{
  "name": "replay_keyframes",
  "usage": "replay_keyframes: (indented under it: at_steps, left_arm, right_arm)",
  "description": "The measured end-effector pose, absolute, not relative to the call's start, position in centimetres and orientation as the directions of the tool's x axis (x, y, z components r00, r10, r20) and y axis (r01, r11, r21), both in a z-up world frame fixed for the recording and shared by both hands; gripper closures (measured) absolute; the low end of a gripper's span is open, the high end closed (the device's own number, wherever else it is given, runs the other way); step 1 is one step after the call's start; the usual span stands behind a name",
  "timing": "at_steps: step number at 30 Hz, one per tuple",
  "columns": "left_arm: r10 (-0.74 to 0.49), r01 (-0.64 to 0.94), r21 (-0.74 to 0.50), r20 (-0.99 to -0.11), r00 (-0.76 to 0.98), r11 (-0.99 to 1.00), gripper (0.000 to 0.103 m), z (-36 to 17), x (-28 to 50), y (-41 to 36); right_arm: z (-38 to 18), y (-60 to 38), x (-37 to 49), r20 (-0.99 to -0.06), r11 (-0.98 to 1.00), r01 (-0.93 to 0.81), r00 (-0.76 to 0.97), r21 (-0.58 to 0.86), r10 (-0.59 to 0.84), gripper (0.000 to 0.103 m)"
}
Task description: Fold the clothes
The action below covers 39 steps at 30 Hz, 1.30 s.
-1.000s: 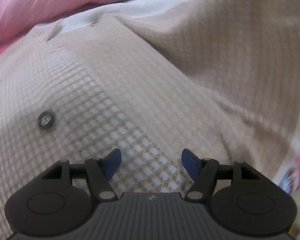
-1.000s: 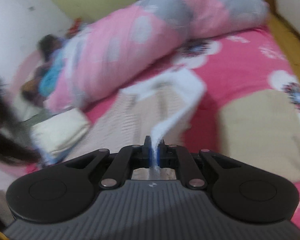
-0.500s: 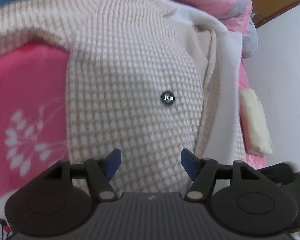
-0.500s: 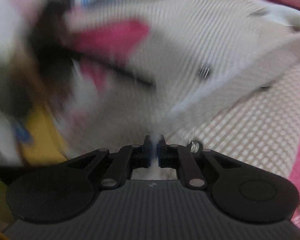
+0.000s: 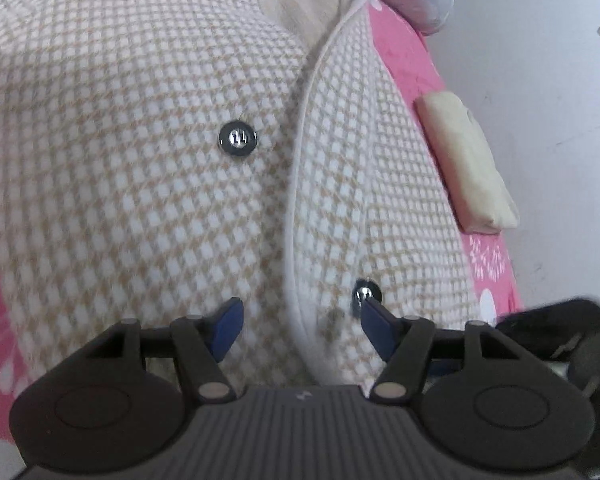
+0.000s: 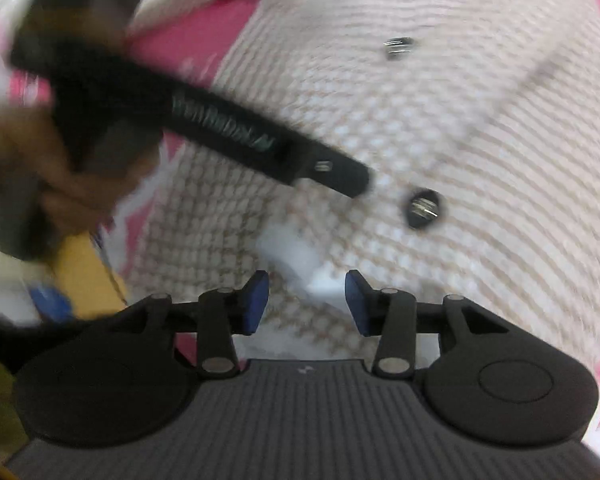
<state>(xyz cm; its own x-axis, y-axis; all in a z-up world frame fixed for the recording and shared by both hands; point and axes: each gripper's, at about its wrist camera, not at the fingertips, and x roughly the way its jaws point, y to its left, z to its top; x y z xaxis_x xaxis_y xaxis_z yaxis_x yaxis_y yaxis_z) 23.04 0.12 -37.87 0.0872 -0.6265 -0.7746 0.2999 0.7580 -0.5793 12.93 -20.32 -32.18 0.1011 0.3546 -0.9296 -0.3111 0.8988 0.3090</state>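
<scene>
Jaws of the right gripper (image 6: 306, 302), clamped a second ago, are opening above the jacket (image 6: 440, 140).

A pink bedsheet with white flower prints (image 5: 490, 256) fills the frame's left and right edges. At right, a plain white wall (image 5: 540, 92) rises beside it; a cream folded cloth bundle (image 5: 466, 160) lies against its foot.

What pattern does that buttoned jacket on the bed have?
The jacket has a small beige-and-white check, clearest in the left wrist view.
</scene>
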Motion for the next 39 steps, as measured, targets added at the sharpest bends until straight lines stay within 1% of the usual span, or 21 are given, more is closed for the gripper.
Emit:
replay_keyframes:
  at_steps: [3, 6, 7, 8, 10, 12, 13, 14, 16, 17, 20, 21, 22, 23, 24, 25, 28, 32, 35, 38, 39]
  left_arm:
    - [-0.623, 0.295, -0.576, -0.777, 0.094, 0.762, 0.038, -38.1, 23.7, -0.2]
    - [-0.608, 0.3, -0.557, -0.786, 0.109, 0.774, 0.04, -38.2, 23.9, -0.9]
    - [-0.6, 0.304, -0.547, -0.791, 0.117, 0.78, 0.042, -38.1, 23.9, -1.1]
    - [-0.59, 0.311, -0.534, -0.798, 0.124, 0.786, 0.044, -38.0, 23.9, -1.4]
    - [-0.574, 0.308, -0.516, -0.807, 0.139, 0.799, 0.048, -38.0, 23.7, -1.8]
    - [-0.56, 0.298, -0.502, -0.814, 0.153, 0.812, 0.054, -38.0, 23.6, -2.0]
    - [-0.554, 0.29, -0.498, -0.817, 0.16, 0.817, 0.059, -37.9, 23.5, -2.1]
    - [-0.549, 0.279, -0.494, -0.819, 0.17, 0.823, 0.067, -38.0, 23.4, -2.3]
    - [-0.541, 0.252, -0.492, -0.82, 0.186, 0.833, 0.079, -38.4, 23.1, -2.6]
    - [-0.536, 0.24, -0.489, -0.822, 0.195, 0.838, 0.084, -38.5, 23.1, -2.6]
    - [-0.532, 0.221, -0.49, -0.817, 0.221, 0.843, 0.094, -38.4, 22.7, -3.2]
    - [-0.532, 0.207, -0.493, -0.815, 0.228, 0.845, 0.096, -38.3, 22.5, -3.4]
    - [-0.539, 0.194, -0.505, -0.809, 0.234, 0.841, 0.098, -38.1, 22.3, -3.5]
    - [-0.553, 0.186, -0.521, -0.799, 0.237, 0.833, 0.098, -37.8, 22.0, -3.5]
    - [-0.576, 0.181, -0.546, -0.782, 0.238, 0.818, 0.098, -37.2, 21.8, -3.4]
    - [-0.61, 0.184, -0.582, -0.757, 0.234, 0.792, 0.099, -36.5, 21.4, -3.4]
    - [-0.721, 0.218, -0.688, -0.662, 0.203, 0.693, 0.099, -34.5, 20.0, -4.1]
    - [-0.813, 0.208, -0.786, -0.562, 0.151, 0.582, 0.099, -33.2, 18.8, -4.7]
    - [-0.832, 0.147, -0.82, -0.535, 0.148, 0.553, 0.099, -33.2, 17.8, -3.1]
    - [-0.817, 0.049, -0.824, -0.549, 0.176, 0.564, 0.099, -34.8, 17.4, -1.6]
    - [-0.81, 0.013, -0.823, -0.555, 0.187, 0.567, 0.099, -35.4, 17.3, -1.1]
  right_arm:
    - [-29.7, -26.8, 15.4, -0.907, 0.932, -0.113, 0.219, 0.343, 0.361, 0.058]
    - [-28.0, -33.7, 20.9, -0.851, 0.906, 0.082, 0.386, 0.415, 0.355, 0.057]
    - [-27.7, -35.8, 23.1, -0.827, 0.884, 0.137, 0.44, 0.447, 0.35, 0.056]
    - [-27.6, -37.8, 25.7, -0.797, 0.854, 0.178, 0.49, 0.489, 0.354, 0.055]
    - [-28.0, -40.6, 30.9, -0.734, 0.79, 0.218, 0.564, 0.574, 0.378, 0.047]
    - [-29.1, -42.4, 35.7, -0.693, 0.74, 0.241, 0.606, 0.628, 0.391, 0.045]
    - [-29.7, -42.9, 37.9, -0.683, 0.724, 0.253, 0.618, 0.642, 0.389, 0.044]
    - [-30.4, -43.4, 40.1, -0.673, 0.707, 0.264, 0.63, 0.656, 0.388, 0.044]
    - [-32.3, -44.2, 43.7, -0.666, 0.669, 0.299, 0.633, 0.68, 0.394, 0.043]
    - [-33.6, -44.5, 45.7, -0.667, 0.648, 0.315, 0.62, 0.694, 0.413, 0.043]
    - [-36.7, -43.7, 49.8, -0.684, 0.637, 0.332, 0.576, 0.696, 0.448, 0.042]
    - [-37.5, -43.4, 50.8, -0.693, 0.648, 0.33, 0.568, 0.686, 0.444, 0.043]
    - [-38.3, -43.2, 51.8, -0.702, 0.66, 0.328, 0.559, 0.676, 0.441, 0.05]
    - [-38.2, -42.7, 52.4, -0.702, 0.684, 0.308, 0.574, 0.662, 0.421, 0.061]
    - [-37.6, -42.2, 52.5, -0.689, 0.701, 0.277, 0.6, 0.657, 0.408, 0.093]
    - [-37.0, -41.7, 52.5, -0.672, 0.718, 0.246, 0.626, 0.651, 0.396, 0.096]
    - [-33.3, -40.8, 51.7, -0.6, 0.755, 0.117, 0.689, 0.645, 0.406, 0.097]
    - [-26.6, -37.7, 48.9, -0.513, 0.791, -0.065, 0.728, 0.608, 0.454, 0.097]
    - [-23.6, -33.2, 48.8, -0.499, 0.84, -0.208, 0.723, 0.501, 0.477, 0.097]
    - [-23.7, -26.9, 49.3, -0.551, 0.884, -0.356, 0.691, 0.304, 0.467, 0.097]
    - [-24.6, -25.0, 49.7, -0.58, 0.884, -0.388, 0.669, 0.261, 0.465, 0.097]
